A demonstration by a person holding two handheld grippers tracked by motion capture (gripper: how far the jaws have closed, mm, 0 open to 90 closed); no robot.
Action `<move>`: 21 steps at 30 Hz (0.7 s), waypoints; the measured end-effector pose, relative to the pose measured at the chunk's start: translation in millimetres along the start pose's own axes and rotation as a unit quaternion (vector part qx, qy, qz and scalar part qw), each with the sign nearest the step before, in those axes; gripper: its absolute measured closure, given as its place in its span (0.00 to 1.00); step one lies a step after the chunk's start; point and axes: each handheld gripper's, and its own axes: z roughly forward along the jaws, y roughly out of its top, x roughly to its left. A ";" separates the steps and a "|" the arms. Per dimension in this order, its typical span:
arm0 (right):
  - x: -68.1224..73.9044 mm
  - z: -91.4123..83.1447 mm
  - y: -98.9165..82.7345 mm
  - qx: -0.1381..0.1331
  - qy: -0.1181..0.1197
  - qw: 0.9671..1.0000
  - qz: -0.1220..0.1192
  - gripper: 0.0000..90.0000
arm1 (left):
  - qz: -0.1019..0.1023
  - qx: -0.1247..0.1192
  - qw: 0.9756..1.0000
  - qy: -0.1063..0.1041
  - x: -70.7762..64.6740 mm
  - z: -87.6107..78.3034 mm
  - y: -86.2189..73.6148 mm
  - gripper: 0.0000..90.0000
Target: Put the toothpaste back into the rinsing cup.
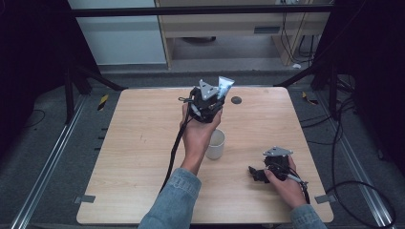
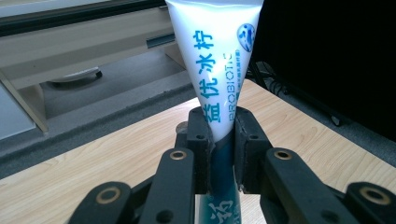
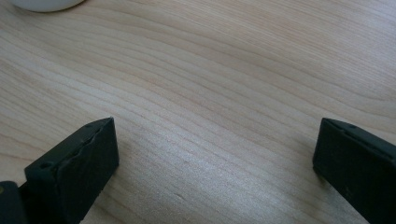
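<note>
Standing upright, crimped end up, the toothpaste tube [image 2: 219, 60] is pinched by the left gripper [image 2: 223, 140]'s jaws.

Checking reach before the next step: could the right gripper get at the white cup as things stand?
Probably yes. The right gripper rests low on the table with its jaws wide open and nothing between them. Bare wood lies between it and the white cup. The left gripper, shut on the toothpaste tube, sits beyond the cup.
</note>
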 end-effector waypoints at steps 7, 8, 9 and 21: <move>-0.3 0.1 0.0 -0.001 -0.001 1.000 -0.002 0.01 | -0.010 0.004 1.000 0.008 1.9 9.0 -9.5 0.87; -0.3 0.0 0.0 -0.001 -0.001 1.000 -0.002 0.01 | -0.007 0.003 1.000 0.009 1.3 9.5 -10.6 0.87; -0.2 0.0 0.0 -0.001 -0.001 1.000 -0.002 0.01 | -0.008 0.000 1.000 0.010 -0.3 10.0 -11.8 0.87; -0.2 0.1 0.0 -0.001 -0.002 1.000 -0.002 0.01 | 0.000 -0.041 0.999 0.025 -5.2 8.5 -29.1 0.87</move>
